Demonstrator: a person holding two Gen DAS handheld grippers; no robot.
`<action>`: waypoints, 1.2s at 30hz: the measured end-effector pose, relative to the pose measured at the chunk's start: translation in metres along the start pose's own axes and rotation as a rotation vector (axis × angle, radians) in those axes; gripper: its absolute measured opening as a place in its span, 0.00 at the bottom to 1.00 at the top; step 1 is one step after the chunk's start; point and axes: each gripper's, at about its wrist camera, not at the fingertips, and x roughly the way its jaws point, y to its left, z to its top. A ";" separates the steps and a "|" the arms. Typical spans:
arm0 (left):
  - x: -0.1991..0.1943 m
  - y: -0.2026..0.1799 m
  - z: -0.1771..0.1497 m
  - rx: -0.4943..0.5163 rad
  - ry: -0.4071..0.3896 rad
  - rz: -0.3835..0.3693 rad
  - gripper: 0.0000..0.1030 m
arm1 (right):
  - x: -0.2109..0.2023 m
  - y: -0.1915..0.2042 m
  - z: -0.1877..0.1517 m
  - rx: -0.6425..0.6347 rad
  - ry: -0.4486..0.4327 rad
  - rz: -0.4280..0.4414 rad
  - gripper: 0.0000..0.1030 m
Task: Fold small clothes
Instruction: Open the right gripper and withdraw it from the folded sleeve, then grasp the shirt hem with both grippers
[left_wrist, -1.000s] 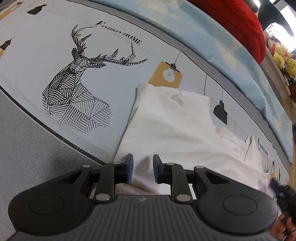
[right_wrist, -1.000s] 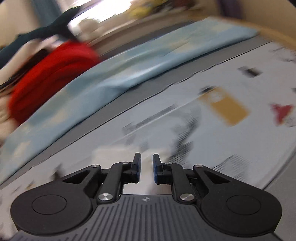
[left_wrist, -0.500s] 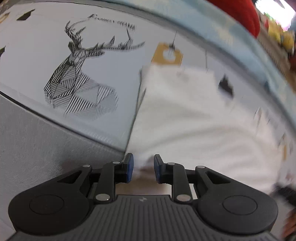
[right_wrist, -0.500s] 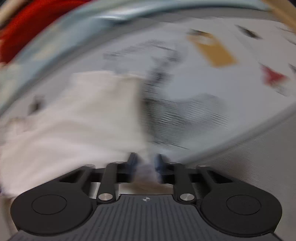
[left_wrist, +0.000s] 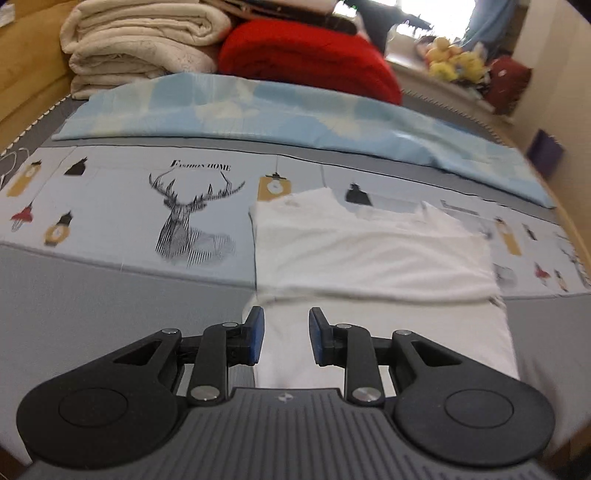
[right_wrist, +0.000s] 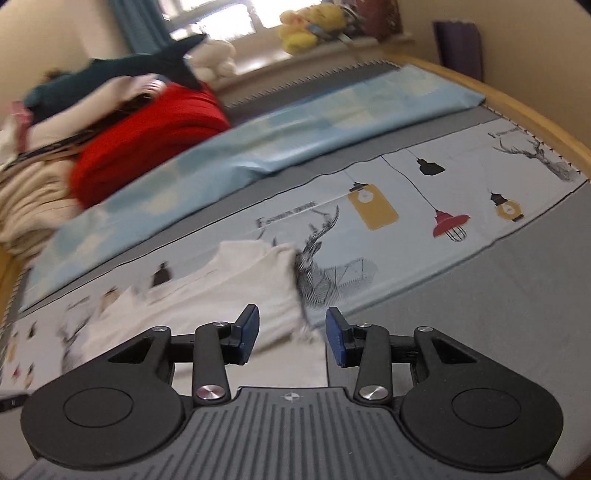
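A small white garment (left_wrist: 369, 251) lies flat on the printed bed sheet (left_wrist: 110, 206), with a fold edge running across its near part. My left gripper (left_wrist: 286, 332) hovers above the garment's near left corner. Its jaws are opening; white cloth shows in the gap, but the pads do not press on it. In the right wrist view the same garment (right_wrist: 221, 295) lies to the left and ahead. My right gripper (right_wrist: 291, 332) hangs over its near right corner. Those jaws stand wide and are closing, with no cloth pinched.
A light blue cloth (left_wrist: 258, 110) lies across the bed behind the garment. Behind it are a red blanket (left_wrist: 306, 59), folded cream blankets (left_wrist: 140, 44) and plush toys (left_wrist: 454, 62) on a sill. A wooden bed frame (right_wrist: 517, 107) borders the right side.
Both grippers have pulled back and risen, so the whole garment and the far end of the bed now show. The right jaws stand wider than a second ago.
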 end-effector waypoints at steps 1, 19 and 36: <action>-0.010 0.003 -0.017 0.004 -0.005 -0.009 0.28 | -0.015 -0.004 -0.013 -0.009 -0.009 0.009 0.43; 0.022 0.025 -0.168 -0.040 0.255 0.031 0.27 | -0.003 -0.052 -0.171 -0.107 0.218 -0.098 0.43; 0.039 0.015 -0.183 -0.005 0.345 0.092 0.29 | 0.029 -0.058 -0.194 -0.110 0.406 -0.165 0.45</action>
